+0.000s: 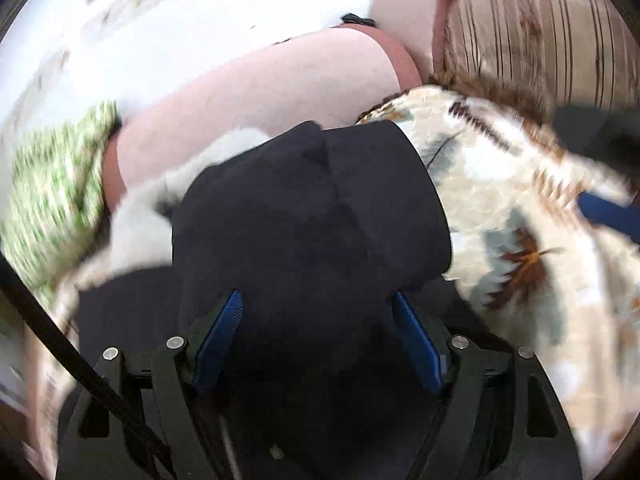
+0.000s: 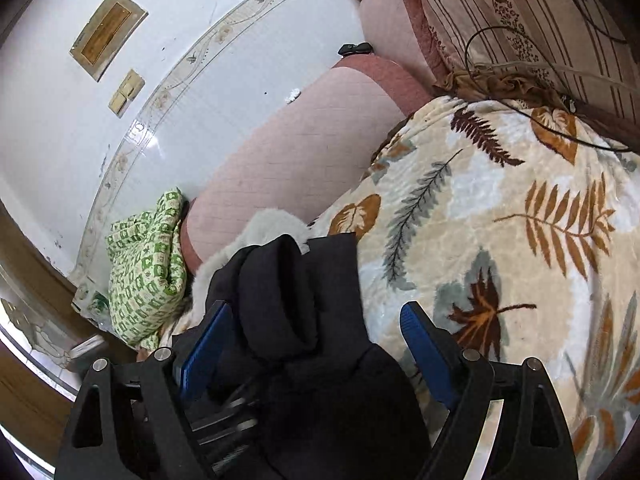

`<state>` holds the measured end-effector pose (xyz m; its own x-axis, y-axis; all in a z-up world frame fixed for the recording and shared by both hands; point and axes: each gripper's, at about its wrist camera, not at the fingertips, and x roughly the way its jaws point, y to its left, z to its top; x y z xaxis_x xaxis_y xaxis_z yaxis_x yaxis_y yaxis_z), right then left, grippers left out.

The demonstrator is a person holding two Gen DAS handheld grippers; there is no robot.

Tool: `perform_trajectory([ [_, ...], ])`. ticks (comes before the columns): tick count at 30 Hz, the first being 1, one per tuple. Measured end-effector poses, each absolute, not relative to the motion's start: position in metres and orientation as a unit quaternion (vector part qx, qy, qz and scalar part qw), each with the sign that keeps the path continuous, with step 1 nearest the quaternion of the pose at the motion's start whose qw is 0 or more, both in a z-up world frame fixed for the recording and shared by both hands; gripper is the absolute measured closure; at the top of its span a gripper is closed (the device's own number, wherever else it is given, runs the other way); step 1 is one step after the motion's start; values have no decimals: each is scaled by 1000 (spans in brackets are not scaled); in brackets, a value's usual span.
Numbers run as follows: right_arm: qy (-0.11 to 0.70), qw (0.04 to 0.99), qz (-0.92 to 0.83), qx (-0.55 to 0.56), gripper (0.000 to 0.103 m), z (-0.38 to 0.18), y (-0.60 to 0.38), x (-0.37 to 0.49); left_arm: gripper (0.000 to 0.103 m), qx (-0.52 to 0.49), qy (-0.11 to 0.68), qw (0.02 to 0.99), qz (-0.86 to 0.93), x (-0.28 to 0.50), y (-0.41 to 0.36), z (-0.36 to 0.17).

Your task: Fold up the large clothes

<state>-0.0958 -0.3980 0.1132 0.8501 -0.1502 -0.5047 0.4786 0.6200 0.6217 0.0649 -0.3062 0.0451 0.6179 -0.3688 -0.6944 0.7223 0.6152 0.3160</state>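
A large black garment (image 1: 312,216) with pale fur trim (image 1: 140,224) lies on a leaf-patterned blanket (image 1: 520,208). My left gripper (image 1: 318,304) has its blue fingers (image 1: 222,328) spread wide with the black cloth bunched between them; it looks open, and the view is motion-blurred. In the right wrist view the same garment (image 2: 296,304) is rolled up, with fur trim (image 2: 276,224) behind it. My right gripper (image 2: 316,320) is open; its left finger (image 2: 206,344) touches the cloth and its right finger (image 2: 424,344) stands over the blanket (image 2: 500,220).
A pink sofa armrest (image 2: 296,144) runs behind the garment. A green patterned cloth (image 2: 148,272) hangs at its left end. A striped cushion (image 2: 520,12) and thin cables (image 2: 520,56) lie at the back right. White floor tiles (image 2: 200,80) lie beyond. The other gripper's blue finger (image 1: 608,212) shows at right.
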Motion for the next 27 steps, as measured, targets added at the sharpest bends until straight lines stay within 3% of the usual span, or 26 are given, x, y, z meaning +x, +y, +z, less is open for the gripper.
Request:
perform_trajectory([
  [3,207,873,-175,405,14,110,-399,-94,26,339,267,851,-300,67,-320,40],
  [4,208,873,-175,405,14,110,-398,-93,32,332,269,852,-303,69,-320,42],
  [5,209,873,-176,403,14,110,-399,-93,40,319,274,852,-311,72,-319,45],
  [7,211,873,-182,400,14,110,-398,-91,80,312,283,852,-311,78,-315,50],
  [8,212,873,-184,399,14,110,-397,-90,84,304,285,857,-304,83,-311,54],
  [19,238,875,-196,372,14,104,-388,-76,88,91,354,902,-232,190,-181,113],
  [27,267,875,-188,357,14,94,-378,-60,88,-15,433,885,-169,274,-83,77],
])
